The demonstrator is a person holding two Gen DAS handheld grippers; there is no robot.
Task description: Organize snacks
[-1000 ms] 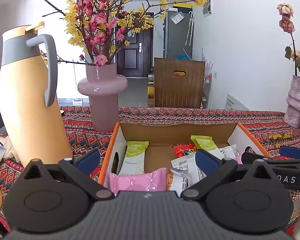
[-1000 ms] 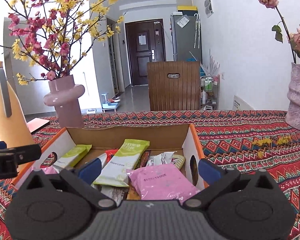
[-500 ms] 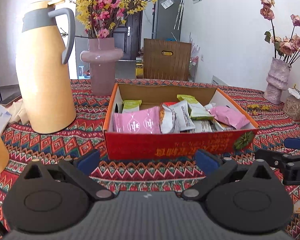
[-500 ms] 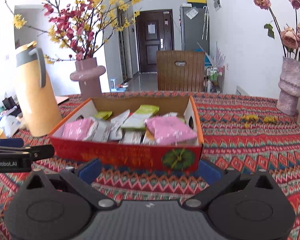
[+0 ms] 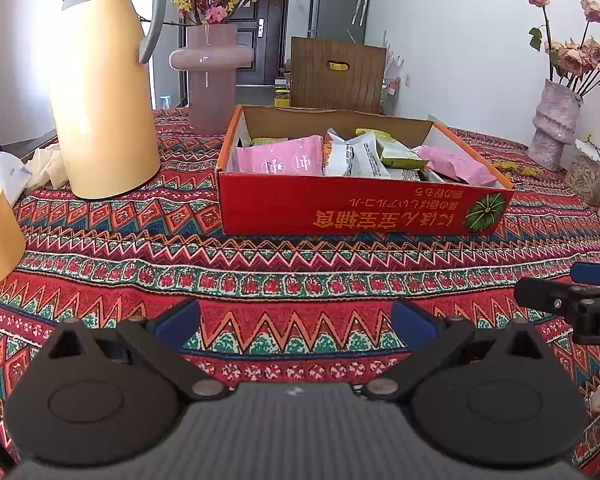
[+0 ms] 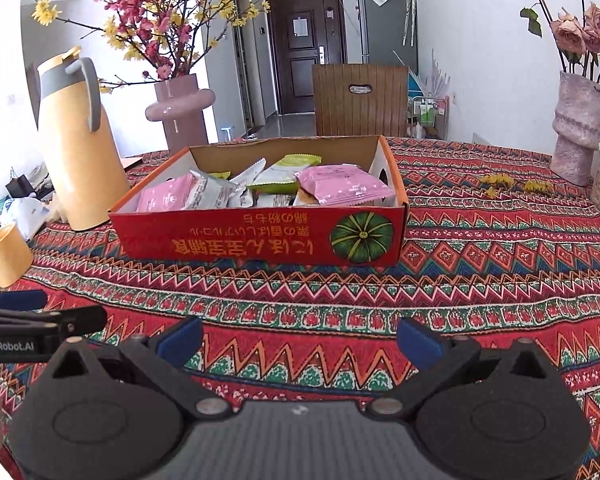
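Note:
A red cardboard box point(image 5: 340, 210) point(image 6: 228, 240) with a pumpkin print sits on the patterned tablecloth. It holds several snack packets: pink ones point(image 5: 280, 158) point(image 6: 342, 186), white ones point(image 5: 356, 156) and green ones point(image 6: 284, 172). My left gripper point(image 5: 296, 326) hovers open over the cloth well in front of the box, nothing between its blue pads. My right gripper point(image 6: 300, 340) is also open and empty, at a similar distance from the box. Each gripper's tip shows at the edge of the other's view.
A tall yellow thermos jug point(image 5: 104, 92) and a pink vase of blossoms point(image 5: 210, 76) stand left of the box. A yellow cup point(image 6: 6, 254) sits near the left table edge. A mauve vase of roses point(image 6: 578, 128) stands far right. A wooden chair point(image 6: 360, 100) is behind the table.
Both grippers have pulled back from right over the box to well in front of it. The box now appears whole, with bare cloth between it and the grippers.

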